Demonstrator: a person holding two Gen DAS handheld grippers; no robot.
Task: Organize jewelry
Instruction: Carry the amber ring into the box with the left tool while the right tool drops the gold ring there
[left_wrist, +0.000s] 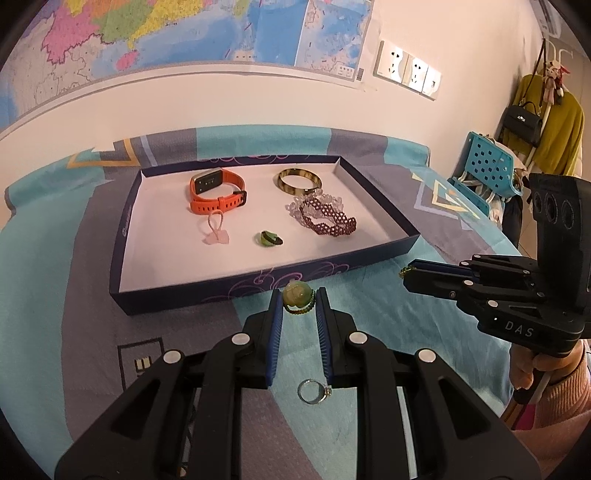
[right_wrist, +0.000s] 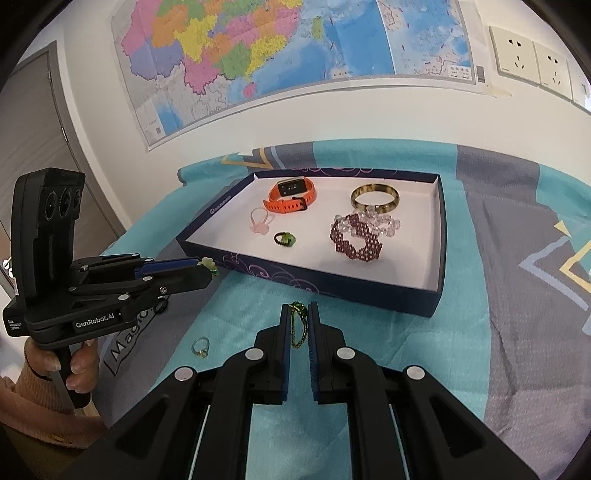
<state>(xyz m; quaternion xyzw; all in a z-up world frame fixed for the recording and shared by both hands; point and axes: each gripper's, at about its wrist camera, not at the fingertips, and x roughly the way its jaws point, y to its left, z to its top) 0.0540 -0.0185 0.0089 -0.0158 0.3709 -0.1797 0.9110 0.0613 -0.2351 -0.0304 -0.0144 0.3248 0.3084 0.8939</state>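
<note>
On the patterned bedspread (left_wrist: 369, 325), before the tray's near wall (left_wrist: 236, 288), my left gripper (left_wrist: 299, 302) pinches a green bead pendant (left_wrist: 295, 293); my right gripper (right_wrist: 298, 317) pinches a gold chain (right_wrist: 297, 328), which may slip free.

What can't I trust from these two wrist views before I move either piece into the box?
- Green bead-ringed pendant at the left tongs: contact with the pads unclear; right wrist view shows it too small.
- Thin green-and-gold chain between the right tongs: grip uncertain; left wrist view hides nearly all of it behind the fingers.
- Silver ring on the cloth: partly covered by a pad.
</note>
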